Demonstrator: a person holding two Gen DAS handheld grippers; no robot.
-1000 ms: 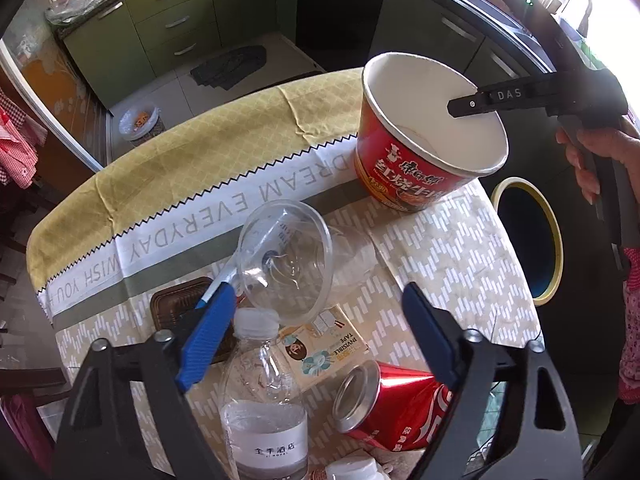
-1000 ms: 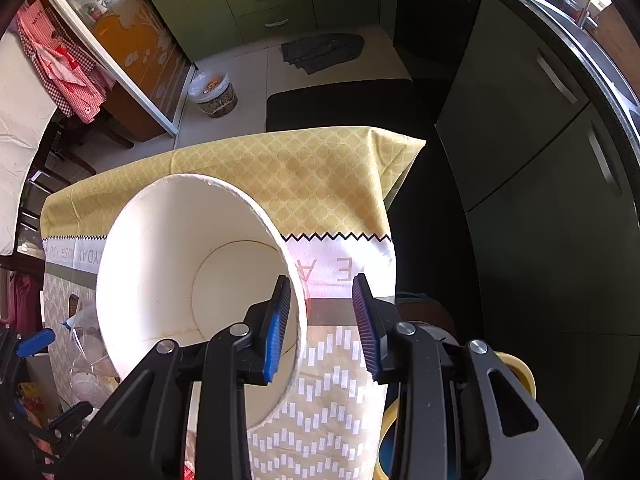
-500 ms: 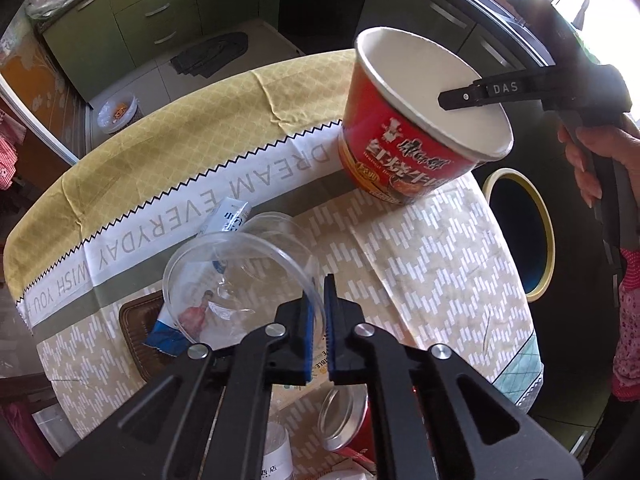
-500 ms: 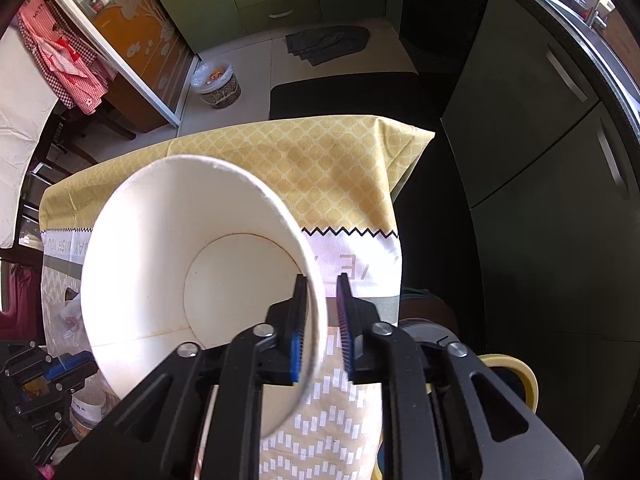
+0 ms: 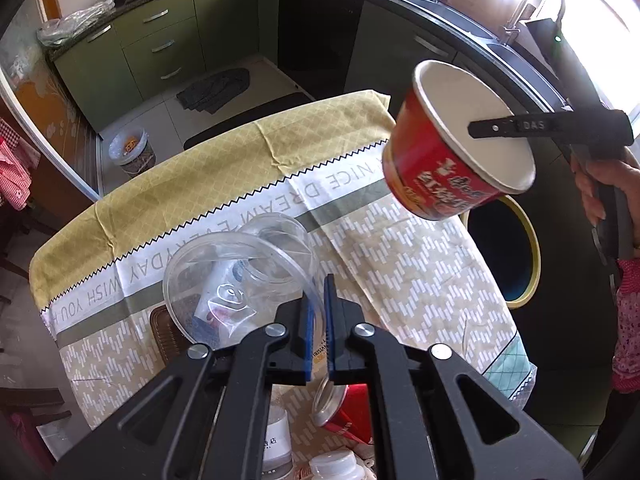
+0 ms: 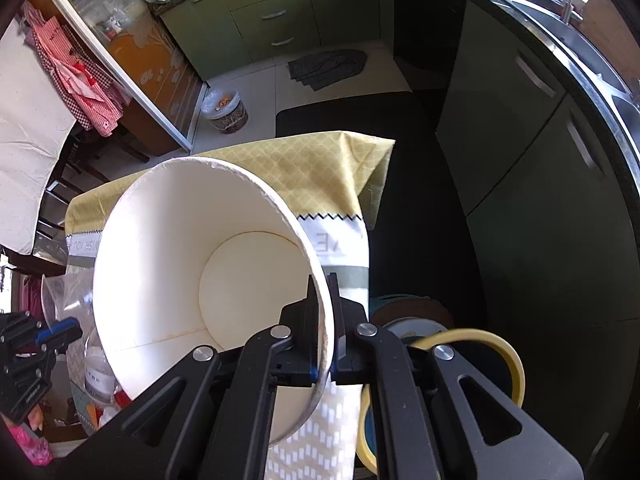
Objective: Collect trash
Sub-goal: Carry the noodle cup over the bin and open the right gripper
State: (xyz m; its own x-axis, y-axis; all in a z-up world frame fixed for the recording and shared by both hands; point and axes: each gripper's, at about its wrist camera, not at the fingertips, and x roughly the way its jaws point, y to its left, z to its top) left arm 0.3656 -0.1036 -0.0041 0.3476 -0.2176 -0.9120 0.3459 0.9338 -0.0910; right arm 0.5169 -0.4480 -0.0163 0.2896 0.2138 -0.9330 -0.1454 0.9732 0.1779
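Left tool [image 5: 316, 334] is pinching the near rim of a clear plastic bowl [image 5: 240, 276], its two blue-padded fingers pressed together on the thin wall. That bowl hangs tilted above the middle of the surface [image 5: 400, 272], its opening turned towards the camera. Through its clear wall, a wrapper and a dark brown tray lying on the cloth show faintly.

Right tool [image 6: 323, 336] is pinching the rim of a red instant-noodle cup [image 5: 452, 148], one finger inside the white interior [image 6: 192, 264] and one outside. A person's hand [image 5: 604, 184] grips the tool's handle. The cup is tipped and clear of the cloth, held out past the far right corner of the surface. Below it, on the floor just beyond the right edge, stands a bin with a yellow rim [image 5: 520, 252] and a dark opening.

A cloth covers the surface: mustard yellow along the far edge, then a white band with grey lettering, then a beige brick pattern. Near the near edge lie a red soda can [image 5: 344, 412] on its side and a clear plastic bottle [image 5: 276, 432] with a white label; the white cap of another bottle [image 5: 332, 464] shows at the very bottom.

Green kitchen cabinets [image 5: 160, 48] and a dark floor mat [image 5: 216, 88] fill the background.
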